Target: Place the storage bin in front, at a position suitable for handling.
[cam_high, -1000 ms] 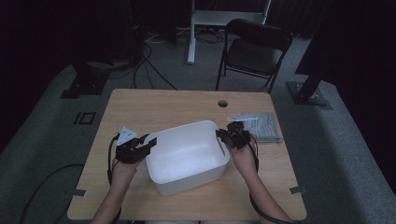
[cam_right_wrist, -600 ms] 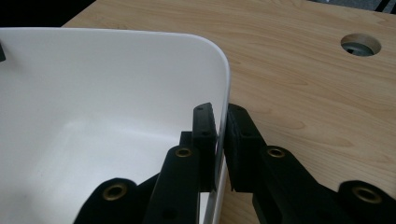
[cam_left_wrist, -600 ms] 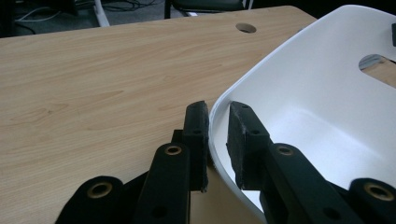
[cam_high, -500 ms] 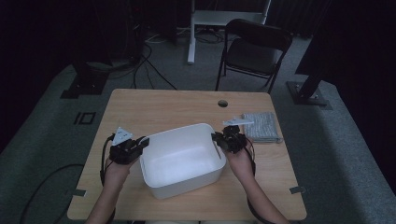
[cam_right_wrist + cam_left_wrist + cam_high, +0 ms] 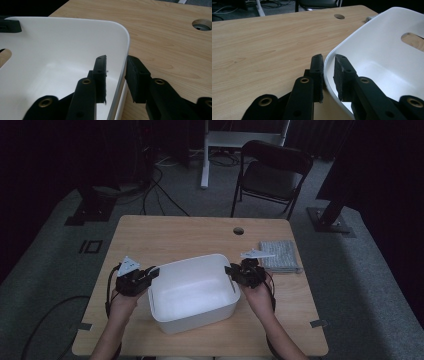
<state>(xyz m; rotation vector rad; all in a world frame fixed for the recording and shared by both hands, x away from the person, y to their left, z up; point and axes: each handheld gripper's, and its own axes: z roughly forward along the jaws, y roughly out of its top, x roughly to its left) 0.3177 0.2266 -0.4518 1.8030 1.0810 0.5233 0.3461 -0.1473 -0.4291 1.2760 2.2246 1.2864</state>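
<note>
A white plastic tub sits empty on the wooden table, near its front edge. My left gripper is shut on the tub's left rim. In the left gripper view the left gripper has one pad outside and one inside the tub wall. My right gripper straddles the right rim. In the right gripper view the right gripper has just been opening, and the tub rim stands between its pads with a gap on the inner side.
A folded grey cloth lies on the table right of the tub. A round cable hole is near the far edge. A dark chair stands beyond the table. Cables lie on the floor at the left.
The tub and both hands have shifted a little toward the table's near edge since the earliest frame. Since half a second ago little has moved.
</note>
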